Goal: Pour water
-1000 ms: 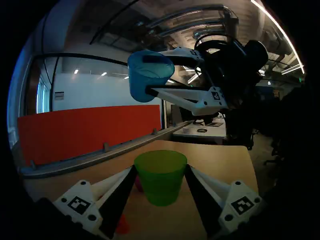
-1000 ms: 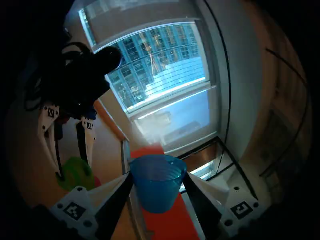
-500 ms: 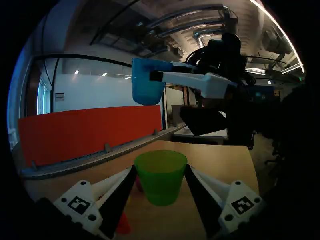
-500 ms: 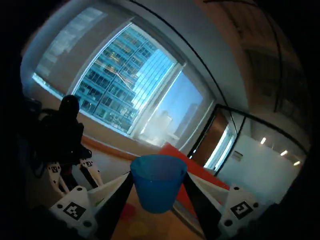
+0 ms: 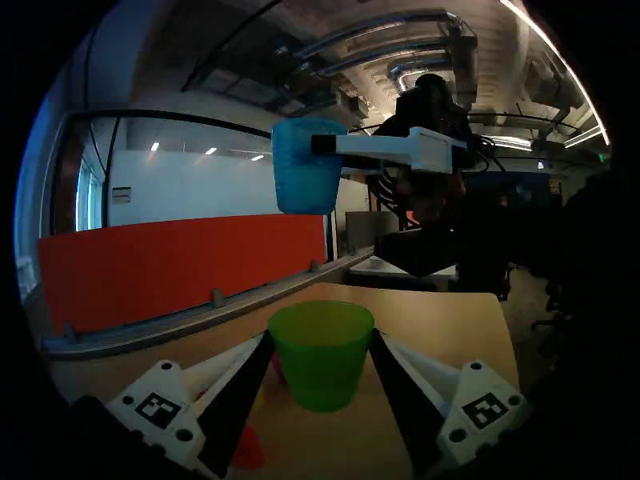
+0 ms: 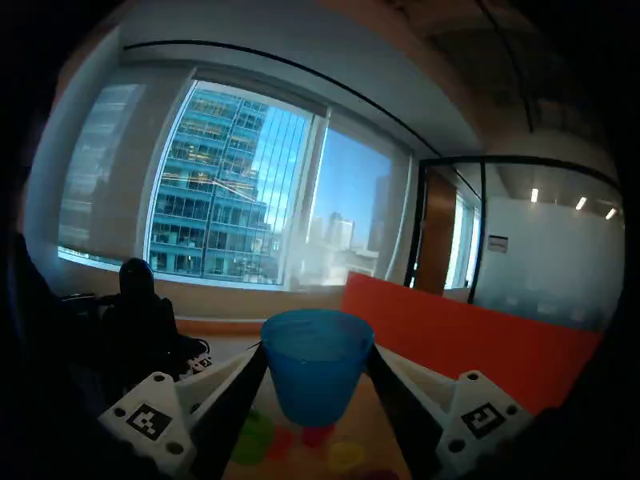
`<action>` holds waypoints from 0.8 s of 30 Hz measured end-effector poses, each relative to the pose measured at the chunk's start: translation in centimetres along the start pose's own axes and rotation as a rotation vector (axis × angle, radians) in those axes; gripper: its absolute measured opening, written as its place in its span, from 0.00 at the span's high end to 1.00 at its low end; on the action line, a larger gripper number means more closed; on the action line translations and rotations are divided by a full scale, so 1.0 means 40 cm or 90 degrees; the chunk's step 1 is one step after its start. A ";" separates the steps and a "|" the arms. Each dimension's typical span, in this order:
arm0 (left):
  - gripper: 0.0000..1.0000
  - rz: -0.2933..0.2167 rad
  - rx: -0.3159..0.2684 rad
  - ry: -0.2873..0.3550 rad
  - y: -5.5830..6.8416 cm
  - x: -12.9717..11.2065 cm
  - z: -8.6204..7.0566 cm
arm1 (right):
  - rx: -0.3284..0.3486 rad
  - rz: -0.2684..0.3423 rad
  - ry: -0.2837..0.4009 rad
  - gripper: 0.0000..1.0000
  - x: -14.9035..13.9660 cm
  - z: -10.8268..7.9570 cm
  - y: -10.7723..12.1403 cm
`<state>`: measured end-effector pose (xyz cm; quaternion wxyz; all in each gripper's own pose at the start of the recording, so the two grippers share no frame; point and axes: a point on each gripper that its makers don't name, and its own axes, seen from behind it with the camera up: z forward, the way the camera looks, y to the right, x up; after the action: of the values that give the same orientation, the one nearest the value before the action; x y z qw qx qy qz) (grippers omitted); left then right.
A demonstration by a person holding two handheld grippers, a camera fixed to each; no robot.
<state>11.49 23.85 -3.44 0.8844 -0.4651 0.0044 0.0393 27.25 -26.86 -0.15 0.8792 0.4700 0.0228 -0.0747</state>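
Left gripper view: my left gripper (image 5: 321, 341) has its two fingers closed partway, pressing either side of the green cup (image 5: 322, 364). The cup stands upright and level above the table (image 5: 448, 320).

Above the green cup and a little to its left, the blue cup (image 5: 306, 168) hangs upright. In the right gripper view, the right gripper (image 6: 317, 352) pinches it between both fingers in the same way. The blue plastic is dim, so I cannot tell whether it holds any water.

As I judge it, the step in hand is the pour. I would first bring the blue rim down until it is just above the green cup's mouth. Then I would roll the right wrist slowly so a thin stream lands in the middle of the green cup. The green cup should be held level and steady, with no squeezing on either thin wall.
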 end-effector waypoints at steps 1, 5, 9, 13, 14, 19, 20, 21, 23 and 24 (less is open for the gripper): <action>0.14 0.000 0.000 0.000 -0.001 0.000 0.000 | -0.001 0.003 -0.001 0.11 -0.001 -0.001 0.002; 0.14 0.000 0.001 -0.003 -0.004 -0.004 0.000 | -0.003 0.009 -0.003 0.11 -0.006 -0.004 0.005; 0.14 0.001 0.002 -0.005 -0.007 -0.009 0.002 | -0.002 0.008 -0.008 0.11 -0.013 -0.006 0.004; 0.14 0.000 0.003 -0.006 -0.008 -0.011 0.002 | -0.005 0.003 -0.017 0.11 -0.031 -0.013 0.011; 0.14 0.000 0.003 -0.007 -0.007 -0.013 0.001 | -0.006 0.001 -0.020 0.11 -0.038 -0.015 0.013; 0.14 0.001 0.006 -0.013 -0.011 -0.023 -0.001 | -0.015 -0.002 -0.031 0.11 -0.068 -0.029 0.024; 0.14 0.001 0.008 -0.015 -0.013 -0.026 -0.001 | -0.018 -0.001 -0.033 0.11 -0.073 -0.033 0.027; 0.14 0.001 0.009 -0.016 -0.014 -0.028 -0.002 | -0.020 -0.001 -0.034 0.11 -0.078 -0.037 0.029; 0.14 -0.001 0.012 -0.017 -0.016 -0.032 -0.003 | -0.024 0.001 -0.035 0.11 -0.086 -0.046 0.033; 0.14 -0.001 0.013 -0.018 -0.017 -0.035 -0.004 | -0.026 0.002 -0.035 0.11 -0.090 -0.051 0.035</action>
<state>10.17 23.23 -2.93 0.8890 -0.4557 -0.0080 0.0446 23.99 -24.01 0.28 0.8890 0.4498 -0.0010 -0.0857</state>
